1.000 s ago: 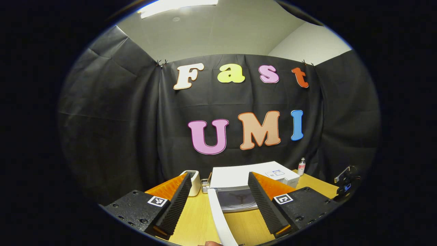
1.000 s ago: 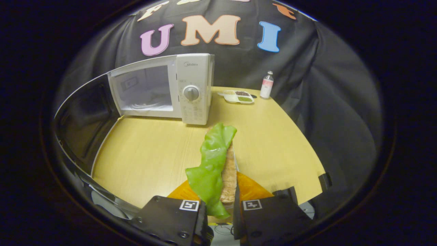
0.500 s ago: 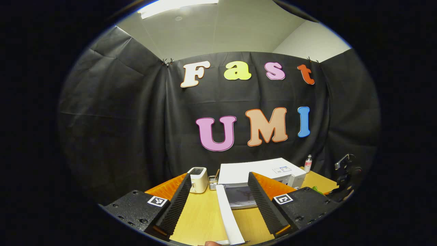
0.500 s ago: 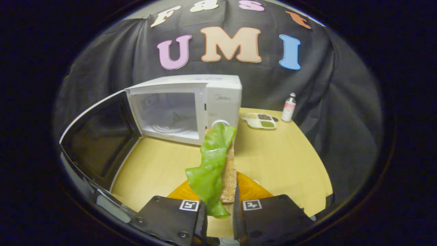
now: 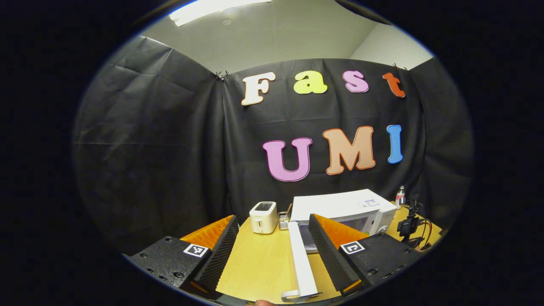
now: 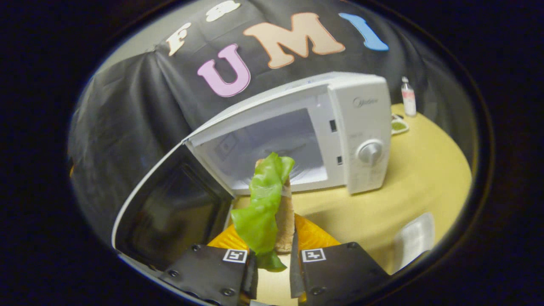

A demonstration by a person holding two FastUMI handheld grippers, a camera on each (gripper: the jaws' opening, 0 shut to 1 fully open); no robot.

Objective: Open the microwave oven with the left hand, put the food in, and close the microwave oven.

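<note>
The white microwave (image 6: 361, 114) stands on the wooden table with its door (image 6: 170, 208) swung wide open to the left. My right gripper (image 6: 274, 233) is shut on a sandwich (image 6: 285, 212) with a green lettuce leaf (image 6: 263, 199), held upright just in front of the open cavity (image 6: 272, 144). In the left gripper view, my left gripper (image 5: 272, 219) is open with nothing held. The door's white edge (image 5: 301, 259) shows between its fingers without touching them, and the microwave (image 5: 344, 206) sits beyond it.
A white toaster (image 5: 263, 216) and a small utensil holder (image 5: 283, 221) stand left of the microwave. A bottle (image 6: 408, 97) and a small tray (image 6: 398, 125) of food are at the far right. A white flat item (image 6: 414, 240) lies near the table's front.
My right gripper has carried the sandwich closer to the open cavity and tilted. The left gripper has drifted left, so the door edge and microwave now sit further right in its view.
</note>
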